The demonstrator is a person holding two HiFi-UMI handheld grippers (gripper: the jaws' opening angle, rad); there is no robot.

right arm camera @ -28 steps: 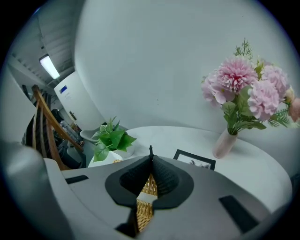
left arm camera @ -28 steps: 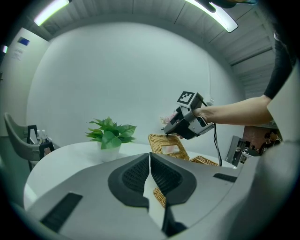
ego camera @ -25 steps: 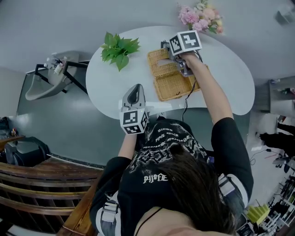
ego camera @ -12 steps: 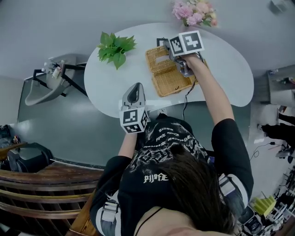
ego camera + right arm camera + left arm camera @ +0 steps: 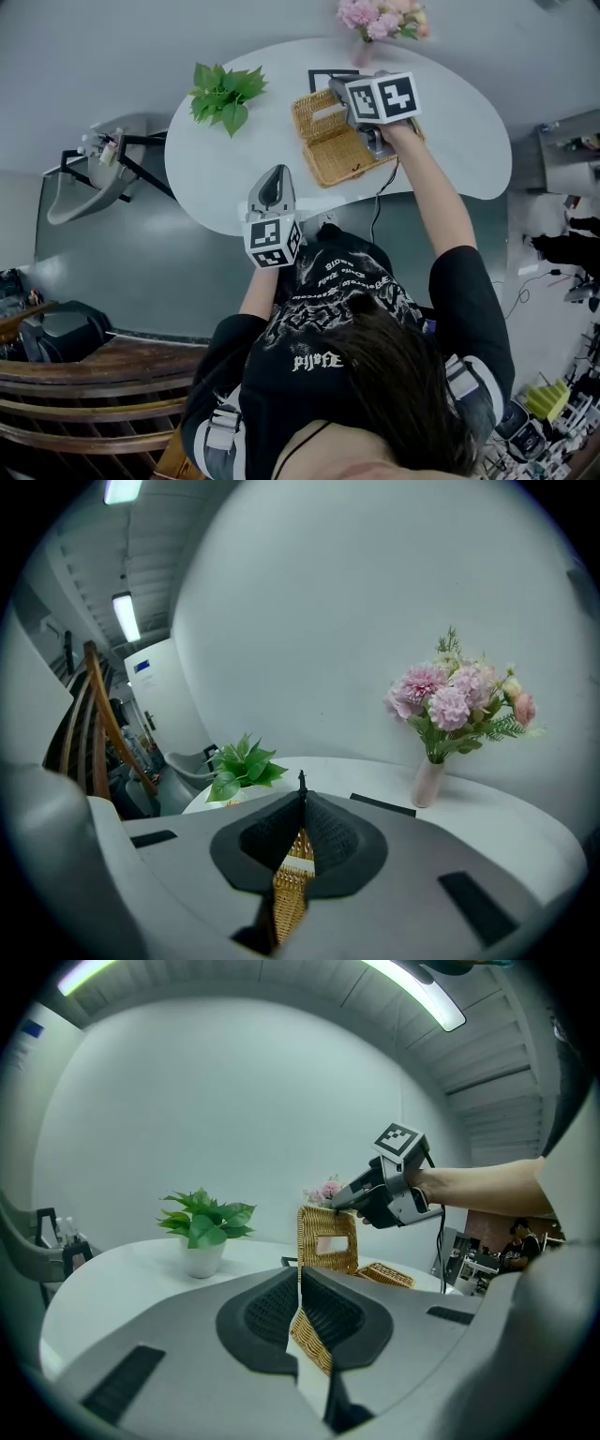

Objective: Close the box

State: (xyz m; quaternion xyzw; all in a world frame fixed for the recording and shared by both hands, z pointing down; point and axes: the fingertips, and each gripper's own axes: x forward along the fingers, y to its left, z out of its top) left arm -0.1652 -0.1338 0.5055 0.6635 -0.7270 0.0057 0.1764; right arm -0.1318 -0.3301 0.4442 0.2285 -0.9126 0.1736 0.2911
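My right tool (image 5: 337,1205) pinches the top edge of the lid (image 5: 326,1241), which stands upright over the box (image 5: 345,157) on the tabletop (image 5: 450,131). My left tool (image 5: 273,178) is pressed together, empty, at the near edge.

One round white table (image 5: 450,141) carries one golden woven wicker box (image 5: 339,157), one green leafy plant in a white pot (image 5: 223,92), one pale vase of pink flowers (image 5: 380,19) and one black flat picture frame (image 5: 324,79). Two grey claws are here: the left claw (image 5: 273,178) and the right claw (image 5: 336,87).
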